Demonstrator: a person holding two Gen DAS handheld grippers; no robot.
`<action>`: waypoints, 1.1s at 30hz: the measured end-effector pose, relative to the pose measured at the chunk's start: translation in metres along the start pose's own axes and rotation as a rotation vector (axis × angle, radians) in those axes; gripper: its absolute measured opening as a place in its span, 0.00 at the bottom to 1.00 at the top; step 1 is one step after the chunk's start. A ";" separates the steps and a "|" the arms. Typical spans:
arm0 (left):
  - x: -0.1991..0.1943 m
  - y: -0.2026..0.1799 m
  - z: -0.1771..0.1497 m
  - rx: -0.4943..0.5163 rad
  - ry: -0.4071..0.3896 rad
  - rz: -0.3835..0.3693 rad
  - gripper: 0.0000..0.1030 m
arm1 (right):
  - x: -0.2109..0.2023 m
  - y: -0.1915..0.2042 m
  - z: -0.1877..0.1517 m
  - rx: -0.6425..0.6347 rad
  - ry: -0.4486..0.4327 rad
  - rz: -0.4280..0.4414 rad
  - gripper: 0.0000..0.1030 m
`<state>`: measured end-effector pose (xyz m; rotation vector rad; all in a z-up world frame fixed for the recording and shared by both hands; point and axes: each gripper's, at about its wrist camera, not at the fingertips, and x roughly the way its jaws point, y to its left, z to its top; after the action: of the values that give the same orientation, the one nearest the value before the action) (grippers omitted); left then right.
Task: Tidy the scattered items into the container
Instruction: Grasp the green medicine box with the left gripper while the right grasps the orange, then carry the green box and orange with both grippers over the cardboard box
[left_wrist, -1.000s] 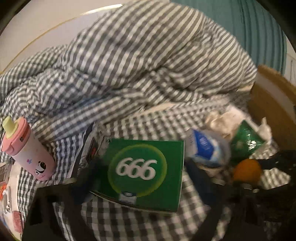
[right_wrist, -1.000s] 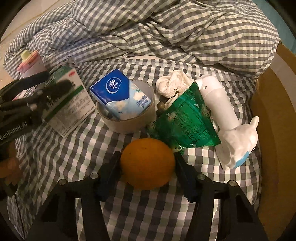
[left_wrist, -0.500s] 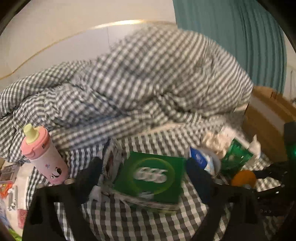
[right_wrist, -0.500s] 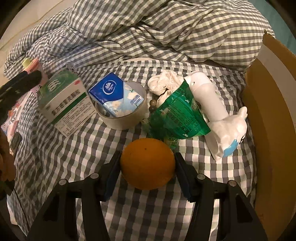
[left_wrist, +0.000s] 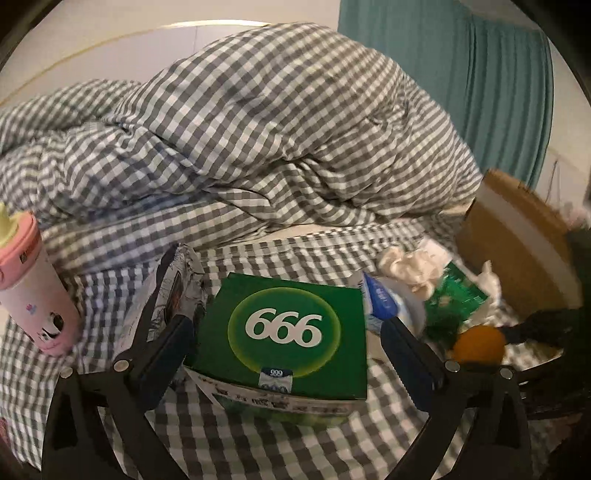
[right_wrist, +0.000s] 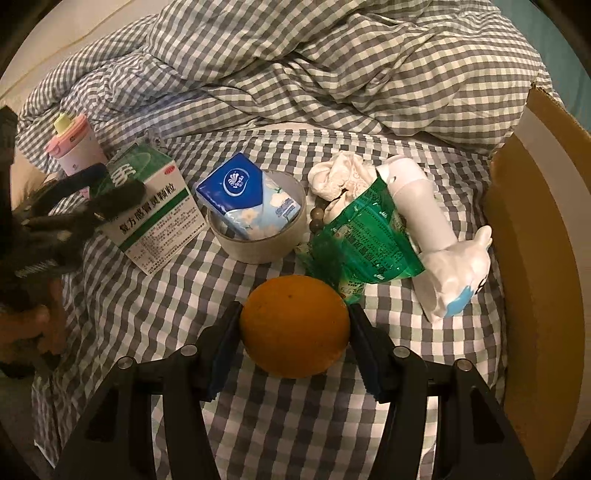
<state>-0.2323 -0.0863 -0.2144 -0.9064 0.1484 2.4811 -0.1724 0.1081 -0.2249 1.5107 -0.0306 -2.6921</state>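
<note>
Right tongs (right_wrist: 294, 341) pinch the orange (right_wrist: 294, 326), pads against both its sides, just over the checked bed sheet (right_wrist: 295, 417). Left tongs (left_wrist: 284, 347) have just been opening and stand spread wide, the green medicine box (left_wrist: 284, 332) between the pads with gaps on either side, lying on the bed. The round container (right_wrist: 258, 236) sits behind the orange, a blue tissue pack (right_wrist: 243, 192) in it. Green pouch (right_wrist: 365, 240), white bottle (right_wrist: 424, 214) and crumpled white cloth (right_wrist: 340, 173) lie to its right; pink cup (right_wrist: 75, 151) stands at left. Cardboard box (right_wrist: 535, 240) at the bed's right edge.
</note>
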 end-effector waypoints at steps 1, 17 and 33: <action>0.004 -0.001 -0.001 0.006 0.012 0.007 1.00 | -0.001 -0.001 0.000 0.001 0.000 -0.001 0.55; -0.024 -0.008 0.017 -0.038 -0.046 0.028 0.94 | -0.048 -0.008 0.004 0.023 -0.077 0.013 0.55; -0.132 -0.083 0.059 -0.084 -0.151 0.137 0.94 | -0.179 -0.046 -0.016 0.084 -0.301 0.001 0.55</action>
<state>-0.1389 -0.0522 -0.0797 -0.7620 0.0566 2.6893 -0.0674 0.1641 -0.0830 1.1078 -0.1588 -2.9243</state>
